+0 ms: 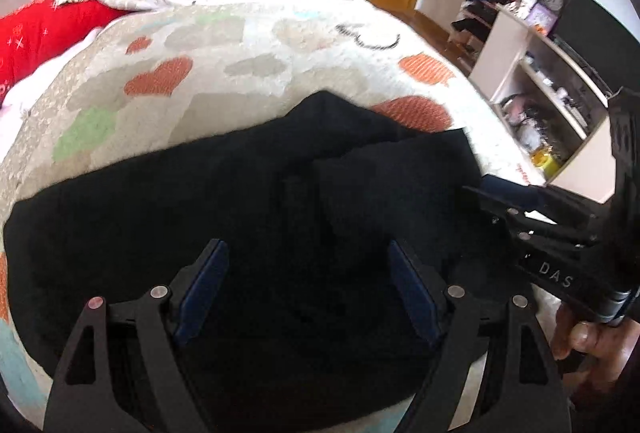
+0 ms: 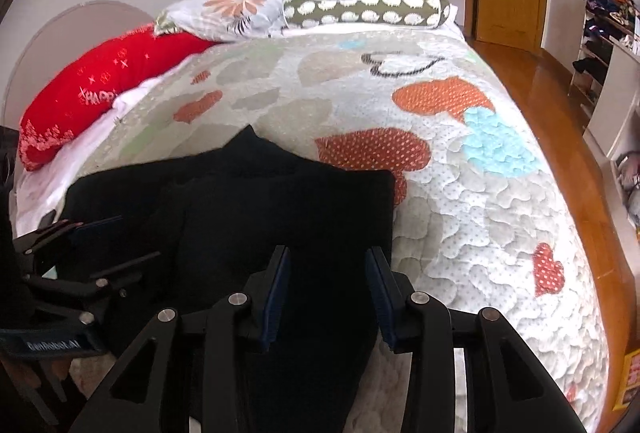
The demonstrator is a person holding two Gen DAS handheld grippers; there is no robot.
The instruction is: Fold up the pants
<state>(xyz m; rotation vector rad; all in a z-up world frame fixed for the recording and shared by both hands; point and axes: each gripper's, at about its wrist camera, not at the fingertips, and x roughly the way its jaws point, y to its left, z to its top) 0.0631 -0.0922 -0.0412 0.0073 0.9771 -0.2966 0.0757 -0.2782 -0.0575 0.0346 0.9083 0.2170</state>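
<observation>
The black pants [image 2: 276,201] lie bunched on the quilt [image 2: 460,193] of the bed, filling the lower centre of both views. The left gripper [image 1: 308,289] hovers over them, jaws spread wide and empty. The right gripper [image 2: 328,297] sits at the pants' right edge, jaws parted, grasping nothing.

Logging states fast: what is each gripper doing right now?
Left gripper: open, empty, above the black pants.
Right gripper: open, empty.
</observation>
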